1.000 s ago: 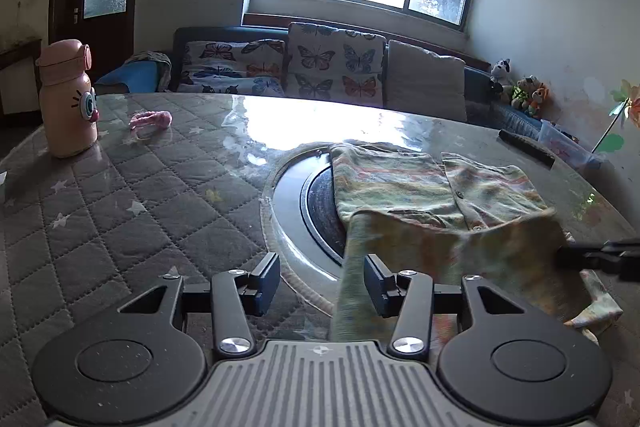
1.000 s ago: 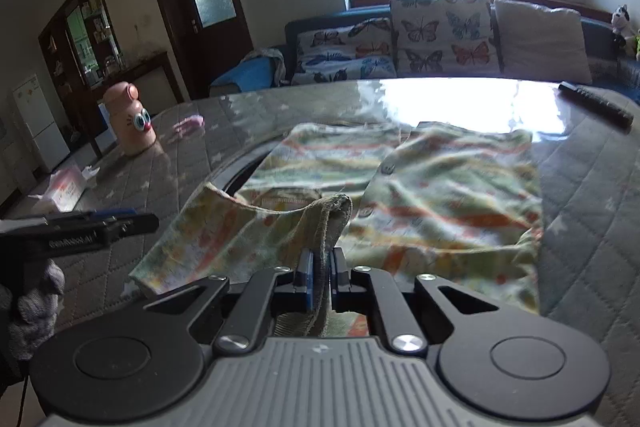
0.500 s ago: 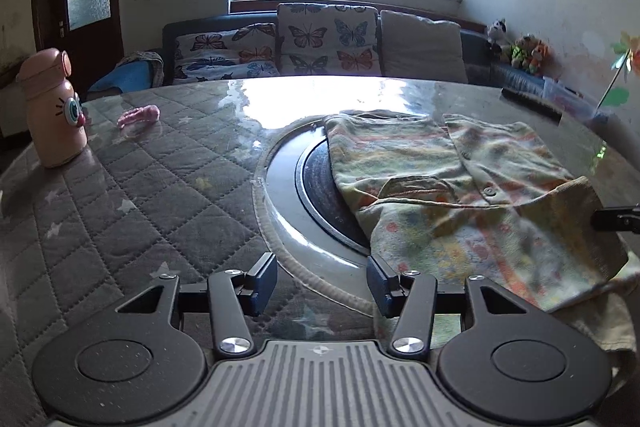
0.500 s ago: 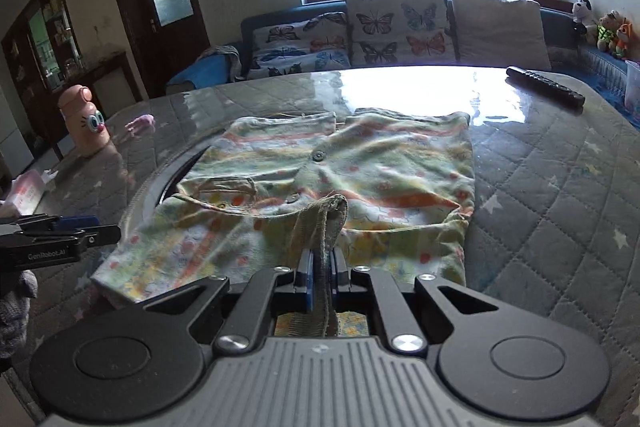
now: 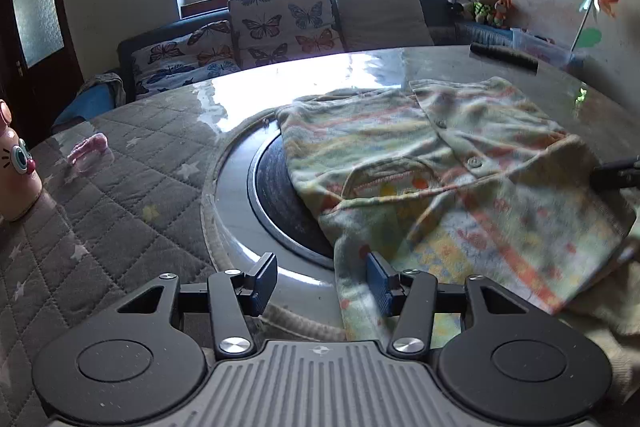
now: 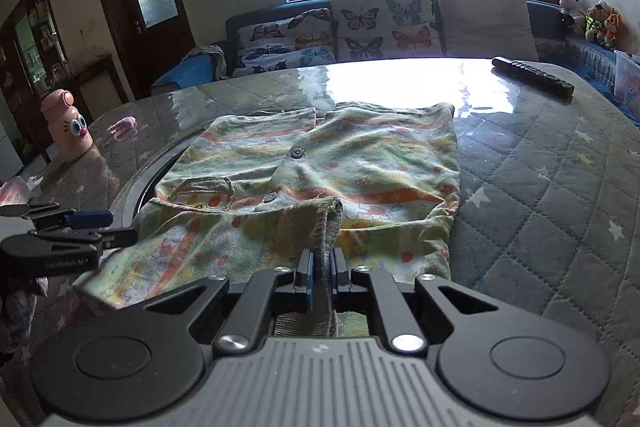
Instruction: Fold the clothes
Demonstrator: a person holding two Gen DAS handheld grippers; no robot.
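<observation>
**Shirt half folded on the quilted table**

Quilted grey table [image 6: 560, 187] fills the foreground, with a sofa [image 6: 384, 23] and bright window behind. On it lies the shirt [image 6: 340, 163], patterned and buttoned, spread partly over a round inset plate [image 5: 276, 195], its near part doubled over. The right gripper [image 6: 321, 267] is clamped on a ribbed hem of the shirt, which stands up between its fingers. The left gripper [image 5: 322, 279] stands half open at the shirt's near-left edge; cloth lies against its right finger, but nothing is pinched. A pink bottle [image 6: 68, 127] and a remote [image 6: 532, 77] sit well apart from the shirt.
</observation>
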